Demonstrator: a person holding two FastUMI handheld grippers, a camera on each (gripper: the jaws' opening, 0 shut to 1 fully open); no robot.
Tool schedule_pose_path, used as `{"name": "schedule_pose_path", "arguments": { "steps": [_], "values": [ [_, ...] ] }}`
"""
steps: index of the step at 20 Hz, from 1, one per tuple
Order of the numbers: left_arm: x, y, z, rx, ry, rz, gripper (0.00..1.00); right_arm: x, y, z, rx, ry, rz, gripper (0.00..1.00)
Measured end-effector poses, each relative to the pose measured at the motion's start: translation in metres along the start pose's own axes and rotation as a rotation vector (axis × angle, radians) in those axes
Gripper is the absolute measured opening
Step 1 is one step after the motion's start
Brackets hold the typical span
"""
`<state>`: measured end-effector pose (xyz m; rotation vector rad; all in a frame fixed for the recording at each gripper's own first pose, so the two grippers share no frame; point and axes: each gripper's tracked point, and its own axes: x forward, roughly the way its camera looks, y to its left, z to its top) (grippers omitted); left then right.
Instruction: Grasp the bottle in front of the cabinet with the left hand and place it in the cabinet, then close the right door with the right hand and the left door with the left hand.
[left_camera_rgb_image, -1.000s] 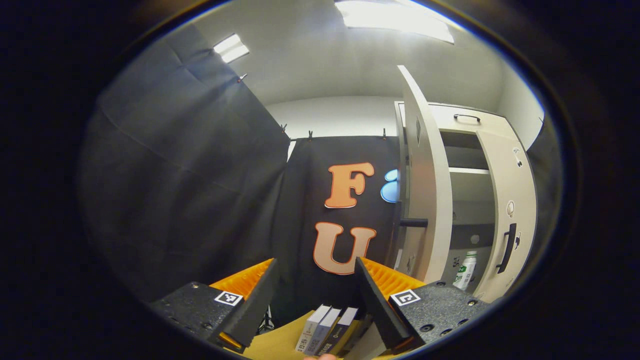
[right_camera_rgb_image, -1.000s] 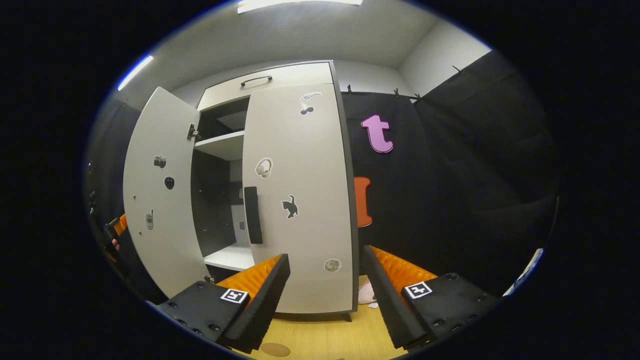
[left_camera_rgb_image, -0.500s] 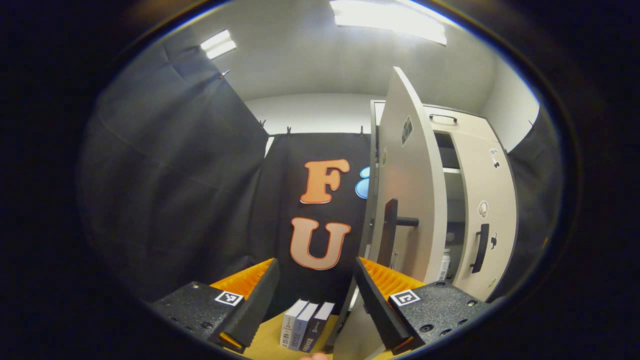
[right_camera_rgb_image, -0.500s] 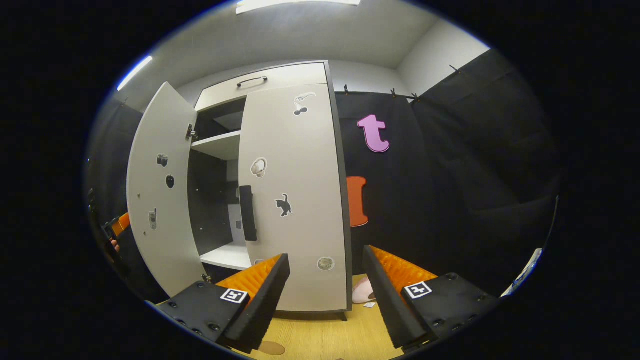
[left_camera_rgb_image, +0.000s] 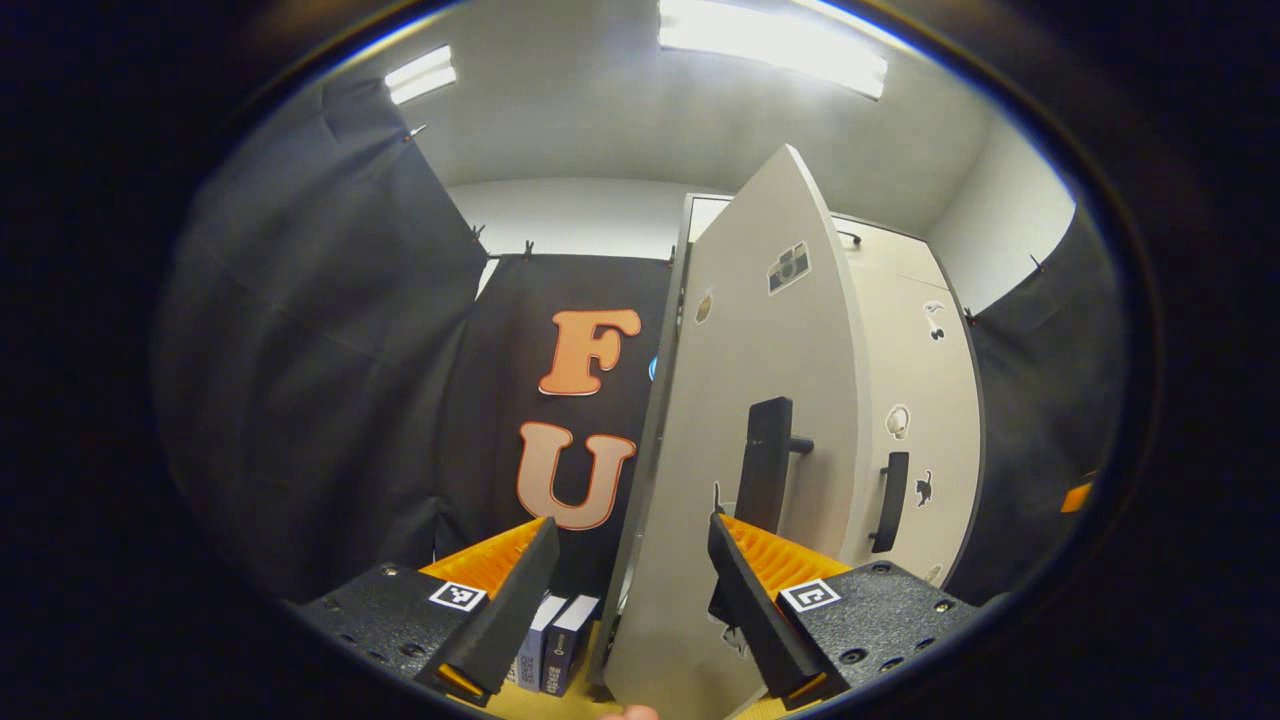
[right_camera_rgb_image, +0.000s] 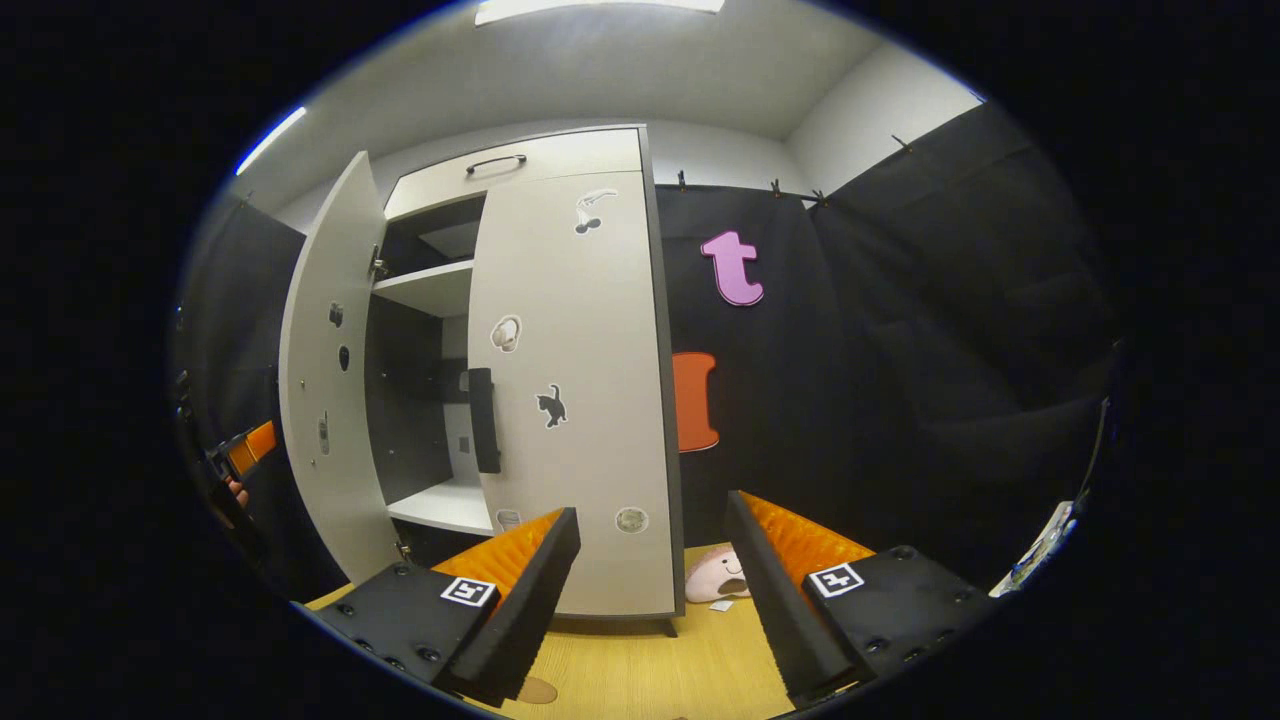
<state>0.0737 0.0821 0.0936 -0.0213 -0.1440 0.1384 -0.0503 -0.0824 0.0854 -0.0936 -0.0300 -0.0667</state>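
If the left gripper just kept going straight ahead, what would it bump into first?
Probably the left door of the cabinet. The open left gripper points at the door's hinge-side edge, with the door's handle just right of that line. Depth is hard to judge here.

Three small boxes (left_camera_rgb_image: 553, 650) stand upright, side by side, on the wooden surface (right_camera_rgb_image: 640, 675) by the foot of the black cloth wall (left_camera_rgb_image: 330, 400). Over on the other side, a pink plush toy (right_camera_rgb_image: 718, 578) lies on that same surface against the cloth, with a small white scrap (right_camera_rgb_image: 717, 606) just beside it. A round brown patch (right_camera_rgb_image: 537, 690) sits near the front edge. Strip lights (left_camera_rgb_image: 770, 40) glow in the ceiling.
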Motion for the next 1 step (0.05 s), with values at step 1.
{"name": "schedule_pose_path", "arguments": {
  "steps": [1],
  "values": [
    [0.0007,-0.007,-0.0004,0.008,0.0,-0.016,0.87,-0.0022,-0.0019,0.001,-0.001,-0.002,-0.007,0.97]
  ]
}}
